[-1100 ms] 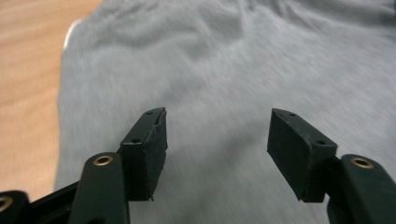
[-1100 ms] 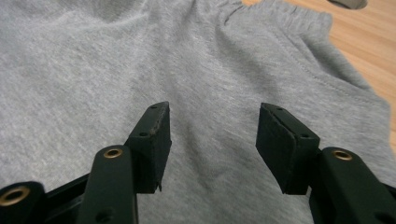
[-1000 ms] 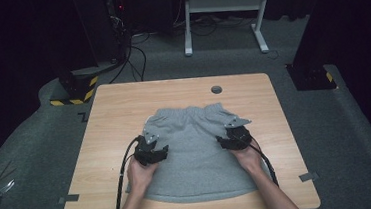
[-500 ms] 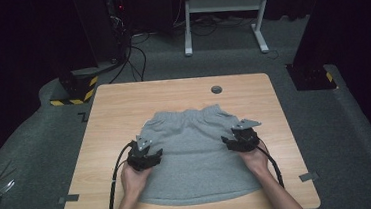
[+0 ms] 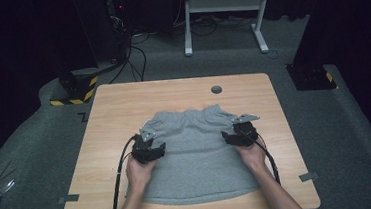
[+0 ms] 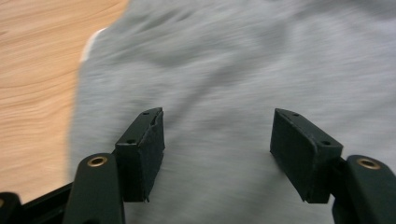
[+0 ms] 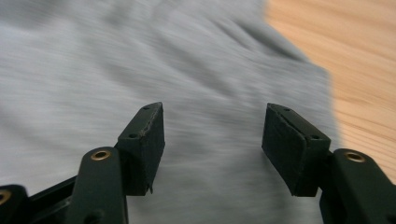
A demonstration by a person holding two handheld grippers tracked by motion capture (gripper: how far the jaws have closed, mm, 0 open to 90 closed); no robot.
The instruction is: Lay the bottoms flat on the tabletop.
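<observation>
The grey garment (image 5: 197, 153) lay flat across the wooden table (image 5: 109, 115), its long axis running toward the person, directly beneath both sets of jaws. The left gripper (image 5: 149, 146) and the right gripper (image 5: 240, 133) stood equally near its side edges. Both had just been opening, nothing between them.

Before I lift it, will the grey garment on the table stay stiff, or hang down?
The grey garment probably hangs limp: its far edge already lies in soft wrinkles. It looks light and lies flat on the table. Pushed, it would likely bunch rather than slide.
</observation>
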